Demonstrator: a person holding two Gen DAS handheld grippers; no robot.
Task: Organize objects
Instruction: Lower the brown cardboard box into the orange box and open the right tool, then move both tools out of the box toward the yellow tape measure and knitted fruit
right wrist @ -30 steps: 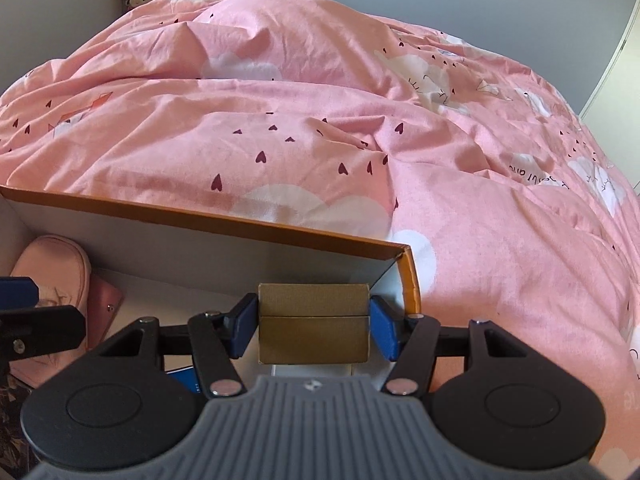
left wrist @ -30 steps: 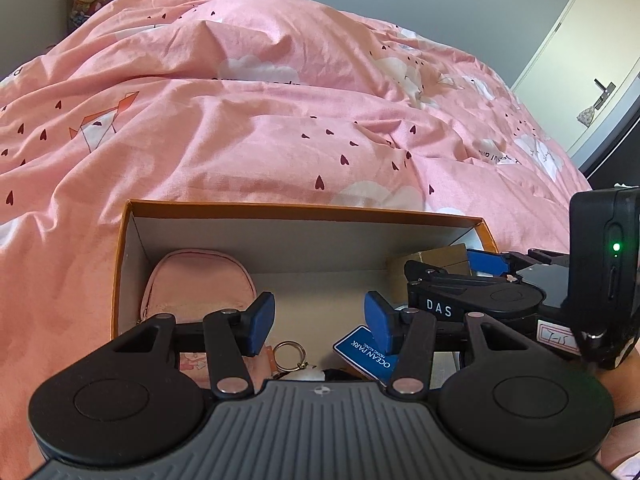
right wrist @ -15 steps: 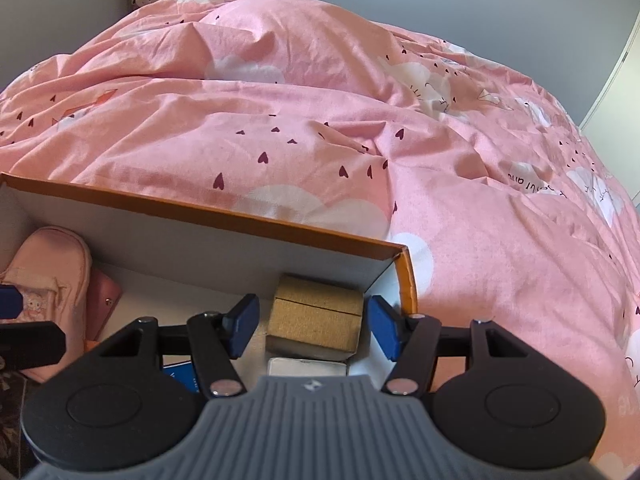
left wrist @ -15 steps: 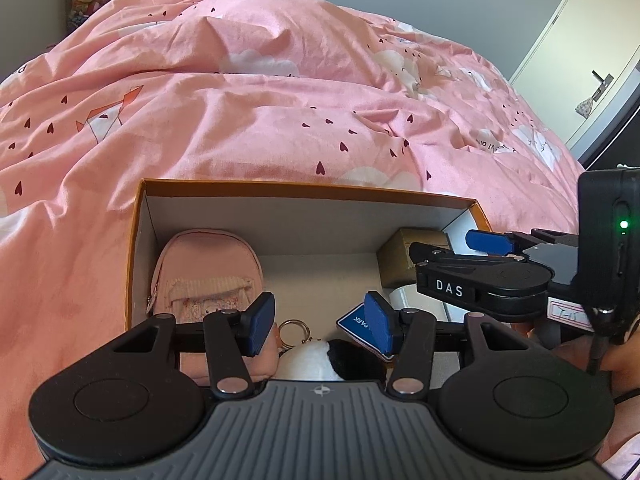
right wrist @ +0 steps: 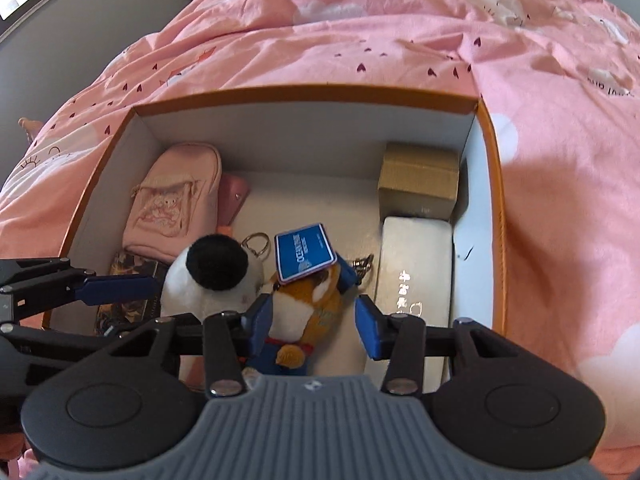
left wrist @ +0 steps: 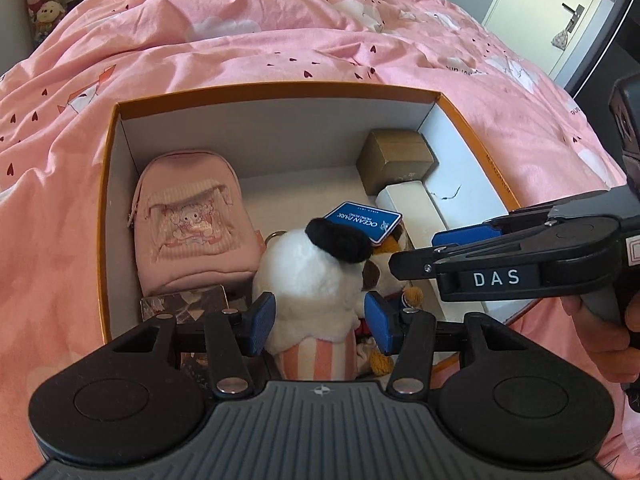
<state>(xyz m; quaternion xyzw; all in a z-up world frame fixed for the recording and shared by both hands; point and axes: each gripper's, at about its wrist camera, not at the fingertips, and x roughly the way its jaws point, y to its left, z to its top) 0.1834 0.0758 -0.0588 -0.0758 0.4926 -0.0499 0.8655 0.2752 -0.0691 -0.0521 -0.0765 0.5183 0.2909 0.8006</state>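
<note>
An orange-rimmed cardboard box (left wrist: 280, 90) (right wrist: 304, 94) lies on the bed. Inside it are a pink mini backpack (left wrist: 188, 220) (right wrist: 172, 196), a brown cardboard box (left wrist: 396, 156) (right wrist: 418, 178) in the far right corner, a white case (left wrist: 416, 208) (right wrist: 416, 264), a blue card (left wrist: 362, 220) (right wrist: 304, 252), a white plush with a black pom (left wrist: 312, 276) (right wrist: 212, 272) and an orange plush (right wrist: 312, 308). My left gripper (left wrist: 320, 318) is open above the white plush. My right gripper (right wrist: 314, 320) is open and empty above the orange plush.
The pink heart-print duvet (left wrist: 280, 36) (right wrist: 560, 160) surrounds the box. A patterned flat box (left wrist: 184, 304) lies at the box's near left. A door (left wrist: 560, 12) stands at the far right. Plush toys (left wrist: 40, 4) sit at the far left corner.
My right gripper let go of the brown box, which now rests in the far right corner. Both grippers rose and pulled back, so the whole box interior shows.
</note>
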